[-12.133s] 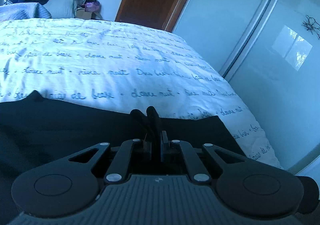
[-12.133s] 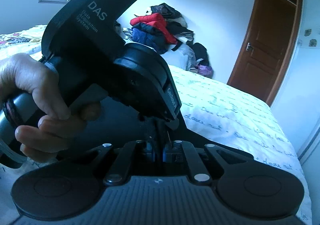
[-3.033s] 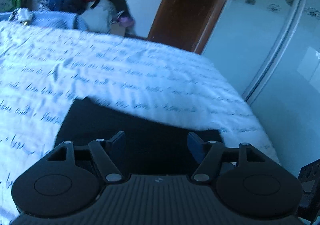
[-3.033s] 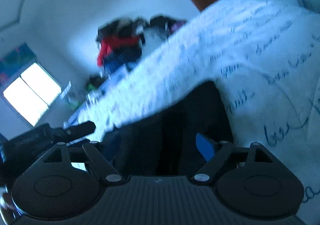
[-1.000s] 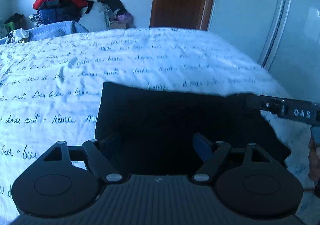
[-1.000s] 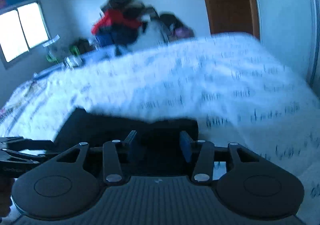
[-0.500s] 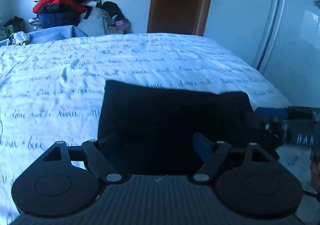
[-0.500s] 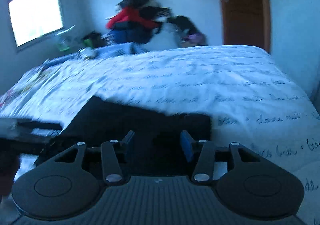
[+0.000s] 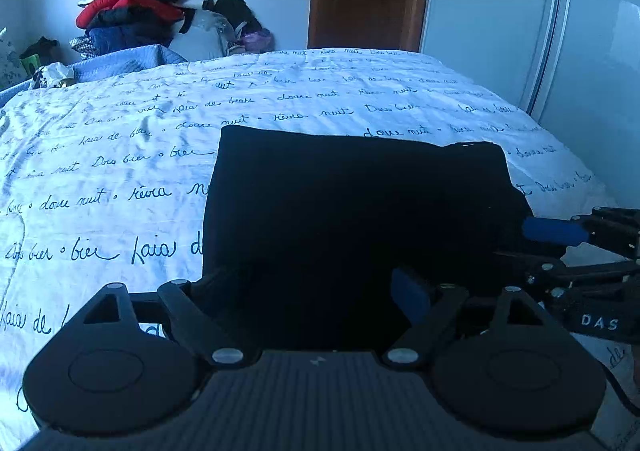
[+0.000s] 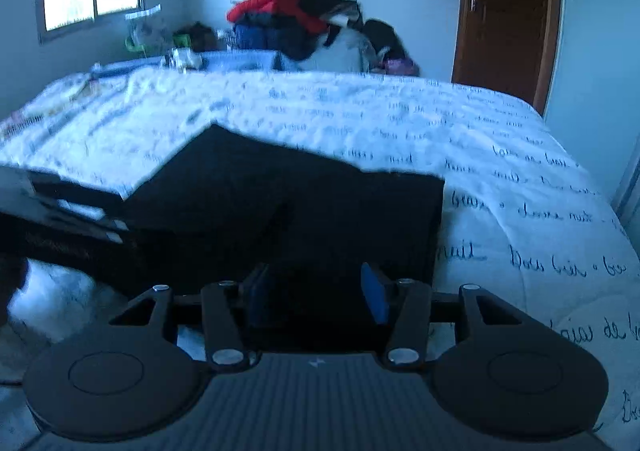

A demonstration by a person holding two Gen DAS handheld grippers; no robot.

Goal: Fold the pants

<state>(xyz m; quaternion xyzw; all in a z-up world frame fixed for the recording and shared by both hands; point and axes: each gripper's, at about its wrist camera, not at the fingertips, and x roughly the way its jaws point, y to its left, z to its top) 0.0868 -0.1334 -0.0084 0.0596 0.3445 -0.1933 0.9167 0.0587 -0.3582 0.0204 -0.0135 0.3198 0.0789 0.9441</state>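
Pants (image 9: pixel 352 219) are lying as a dark folded rectangle on the bed (image 9: pixel 120 179), near its front edge, with the long axis running side to side across both wrist views. Left hand-held gripper (image 9: pixel 316 287) is hovering just over the near left part of the cloth, jaws standing wide and having just been opening, nothing pinched between them. Right hand-held gripper (image 10: pixel 316 291) is sitting over the near right corner, jaws partly apart, with the cloth showing in the gap; no pad is visibly pressing on it. In the left wrist view the right hand-held gripper (image 9: pixel 560 247) is coming in at the right short edge. Each one is nearest its own end, so the next fold probably means bringing one short end over toward the other.
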